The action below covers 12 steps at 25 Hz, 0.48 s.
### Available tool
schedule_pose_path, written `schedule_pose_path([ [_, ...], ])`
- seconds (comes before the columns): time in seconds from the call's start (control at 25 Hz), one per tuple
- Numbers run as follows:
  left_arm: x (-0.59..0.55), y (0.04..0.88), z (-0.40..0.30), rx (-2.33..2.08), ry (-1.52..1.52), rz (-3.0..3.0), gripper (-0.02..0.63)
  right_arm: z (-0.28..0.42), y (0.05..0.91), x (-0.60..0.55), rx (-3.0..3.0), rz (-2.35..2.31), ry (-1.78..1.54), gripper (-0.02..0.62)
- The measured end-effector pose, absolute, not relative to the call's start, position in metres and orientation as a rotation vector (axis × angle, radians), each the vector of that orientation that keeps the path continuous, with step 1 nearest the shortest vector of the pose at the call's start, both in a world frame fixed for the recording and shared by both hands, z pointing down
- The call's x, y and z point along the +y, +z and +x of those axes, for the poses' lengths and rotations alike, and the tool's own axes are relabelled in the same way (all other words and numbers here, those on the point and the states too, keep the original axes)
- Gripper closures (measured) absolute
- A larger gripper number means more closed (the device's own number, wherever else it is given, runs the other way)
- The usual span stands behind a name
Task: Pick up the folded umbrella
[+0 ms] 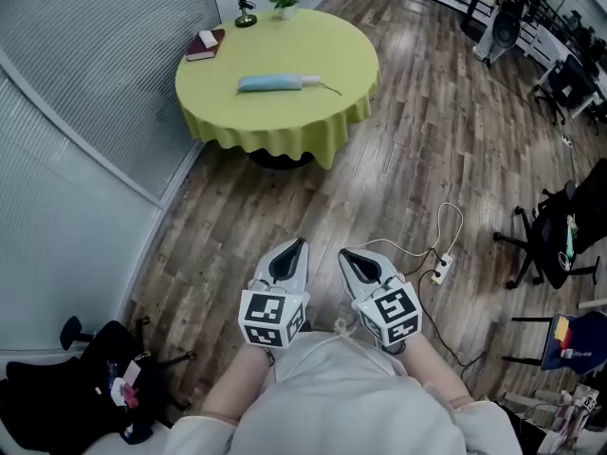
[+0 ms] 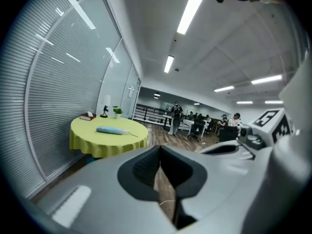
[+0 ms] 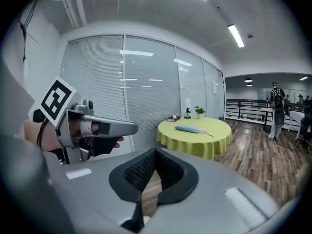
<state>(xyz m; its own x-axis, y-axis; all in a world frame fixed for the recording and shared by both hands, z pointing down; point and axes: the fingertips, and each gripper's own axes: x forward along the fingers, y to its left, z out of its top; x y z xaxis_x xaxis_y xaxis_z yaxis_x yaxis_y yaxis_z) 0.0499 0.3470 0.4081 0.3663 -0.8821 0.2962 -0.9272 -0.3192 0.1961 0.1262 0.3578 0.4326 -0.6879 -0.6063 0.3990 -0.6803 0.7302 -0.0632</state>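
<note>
**Item 1. Folded umbrella** point(image 1: 275, 82): pale blue, rolled tight, lying flat near the middle of the round table point(image 1: 285, 133), with a thin strap trailing toward the table's right edge. Nothing touches it. It seems laid out in the open so that a tool can come at it from the near side.

**Item 2. Round table:** draped in a yellow-green cloth and set beside a glass wall with blinds.

**Item 3. Dark red book** point(image 1: 204, 44), **small dark figurine** point(image 1: 246, 12), **potted plant** point(image 1: 283, 0): grouped along the table's far edge, apart from the umbrella and likely out of the way of a grasp.

**Item 4. Left gripper** point(image 1: 299, 245) and **right gripper** point(image 1: 347, 256): side by side, well short of the table, close to the person's body and pointing toward it. Each has its pads pressed together with nothing between them. This reads as the approach stage, and the jaws must part before any grasp.

**Item 5. Markings:** the gripper cubes carry black-and-white square patterns only. No lettering or brand is legible on the umbrella or the book.
</note>
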Motion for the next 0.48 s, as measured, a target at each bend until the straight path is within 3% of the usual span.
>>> schedule_pose_path([
  [0.48,0.206,0.404,-0.118,-1.618,0.119,2.262,0.600,-0.023,0.420,0.214,-2.573,1.016,0.257,0.595],
])
